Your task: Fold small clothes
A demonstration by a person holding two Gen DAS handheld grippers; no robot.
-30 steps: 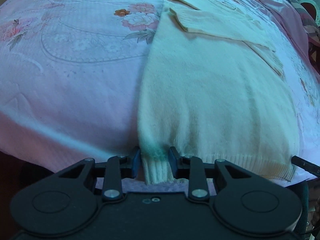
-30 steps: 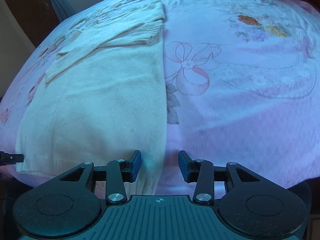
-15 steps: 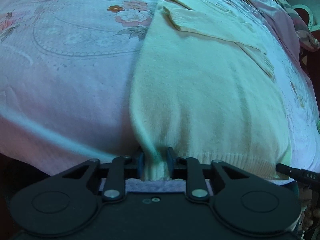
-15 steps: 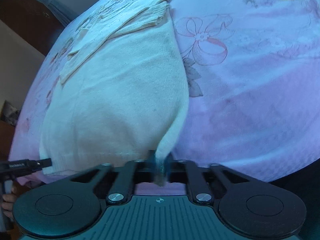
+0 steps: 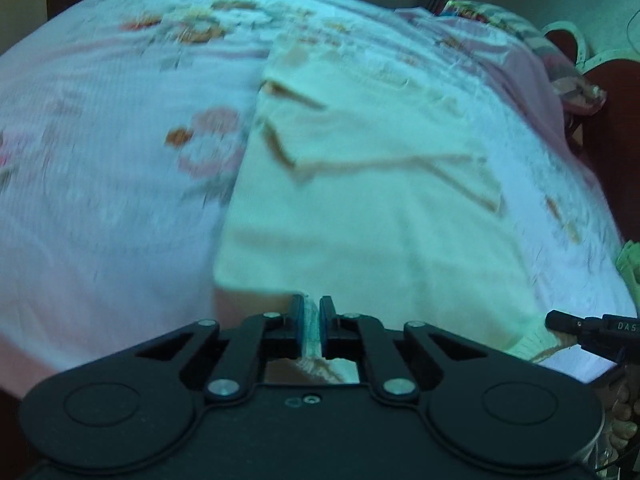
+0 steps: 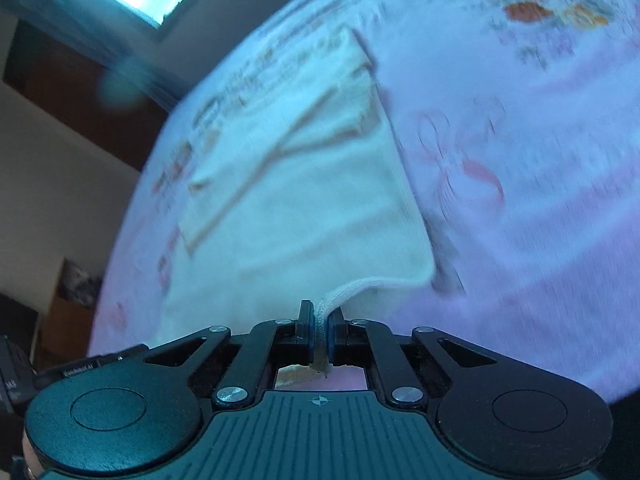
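Two claws are clamped on the cream sweater: your left claw pinches its ribbed hem corner, and your right claw pinches the opposite hem corner. Beyond both claws, the sweater's body stretches away across the pink floral bedspread, sleeves folded across it.

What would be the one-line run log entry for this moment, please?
left claw: shut on sweater hem | right claw: shut on sweater hem | sweater: cream, hem lifted off bedspread | fold: not yet done

Cream knitted sweater with ribbed hem, matt quilted floral bedspread
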